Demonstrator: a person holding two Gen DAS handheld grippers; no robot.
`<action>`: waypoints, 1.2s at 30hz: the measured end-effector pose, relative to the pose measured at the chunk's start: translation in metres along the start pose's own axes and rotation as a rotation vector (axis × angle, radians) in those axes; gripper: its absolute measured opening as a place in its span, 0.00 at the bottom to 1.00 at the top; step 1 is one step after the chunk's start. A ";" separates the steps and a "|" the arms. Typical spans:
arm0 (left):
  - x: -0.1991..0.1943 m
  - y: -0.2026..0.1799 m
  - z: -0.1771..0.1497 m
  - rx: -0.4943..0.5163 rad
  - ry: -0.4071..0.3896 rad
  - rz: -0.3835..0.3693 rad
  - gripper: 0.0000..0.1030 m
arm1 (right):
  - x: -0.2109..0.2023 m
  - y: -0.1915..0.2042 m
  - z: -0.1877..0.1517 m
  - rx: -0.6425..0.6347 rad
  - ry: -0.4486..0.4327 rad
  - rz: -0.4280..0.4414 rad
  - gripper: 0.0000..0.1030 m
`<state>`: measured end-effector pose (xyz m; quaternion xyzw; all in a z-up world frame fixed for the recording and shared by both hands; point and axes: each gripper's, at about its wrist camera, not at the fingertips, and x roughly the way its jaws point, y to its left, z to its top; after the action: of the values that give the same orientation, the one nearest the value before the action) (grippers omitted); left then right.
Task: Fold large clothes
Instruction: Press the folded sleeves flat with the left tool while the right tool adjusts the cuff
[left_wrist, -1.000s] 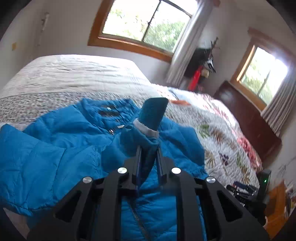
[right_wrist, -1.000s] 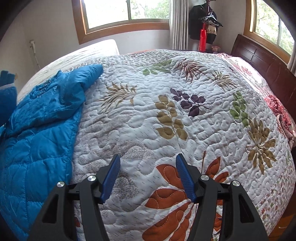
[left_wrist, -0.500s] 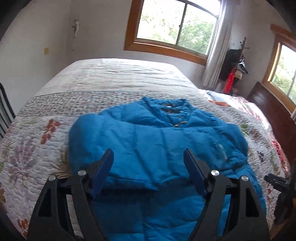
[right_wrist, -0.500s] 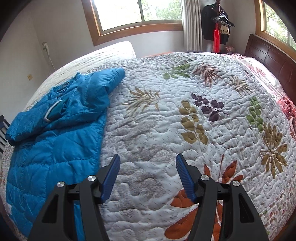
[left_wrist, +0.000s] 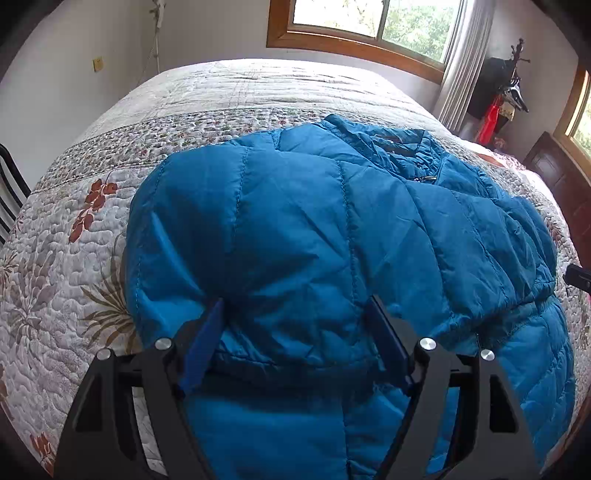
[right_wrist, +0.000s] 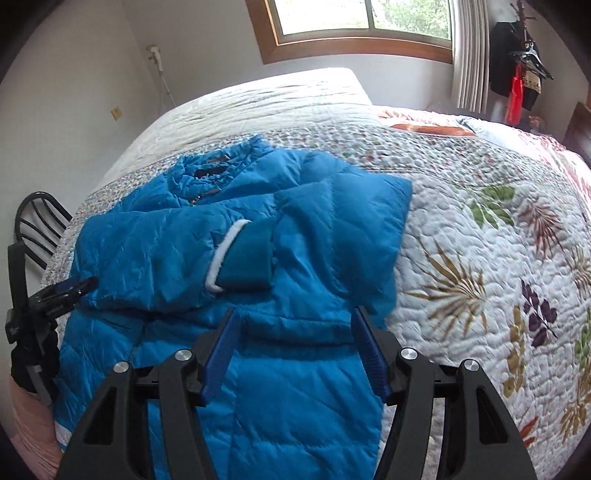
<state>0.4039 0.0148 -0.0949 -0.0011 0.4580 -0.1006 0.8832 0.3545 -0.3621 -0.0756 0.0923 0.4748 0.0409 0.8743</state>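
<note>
While the large bed with the white quilted cover printed with leaves and flowers (left_wrist: 62, 266) fills most of both views, the bright blue quilted puffer jacket (left_wrist: 332, 229) lies spread flat on it, front side up, with the collar toward the far side of the bed. One sleeve is folded across the chest, and its blue cuff with a white fleece lining (right_wrist: 240, 254) rests on the middle of the jacket. The other sleeve (right_wrist: 354, 221) lies out toward the flowered part of the cover, at the right in the right wrist view.

Behind the bed there is a window with a wooden frame (right_wrist: 354, 40), and a pale curtain (right_wrist: 471, 55) hangs beside it. Dark clothes with something red (right_wrist: 517, 85) hang in the corner. A black chair back with curved bars (right_wrist: 40, 221) stands at the left edge of the bed.

The left gripper (left_wrist: 295, 339) is over the folded sleeve near the jacket's left side; its jaws stand wide apart after having just been opening, and blue fabric lies between them, but the pads do not press on it. The right gripper (right_wrist: 295, 347) hangs over the lower body of the jacket, near the zipper (right_wrist: 135, 350). Its jaws are also apart and hold nothing.
</note>
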 end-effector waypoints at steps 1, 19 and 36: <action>0.000 0.001 0.000 -0.004 -0.001 -0.005 0.74 | 0.007 0.003 0.005 0.002 0.009 0.004 0.61; -0.012 -0.005 0.000 0.005 -0.040 -0.008 0.74 | 0.024 0.000 0.023 0.031 -0.039 0.101 0.08; 0.009 -0.013 -0.005 0.036 -0.015 -0.006 0.74 | 0.052 -0.030 0.008 0.058 0.052 -0.182 0.08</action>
<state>0.4027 0.0009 -0.1033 0.0125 0.4497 -0.1116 0.8861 0.3893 -0.3840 -0.1200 0.0728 0.5046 -0.0502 0.8588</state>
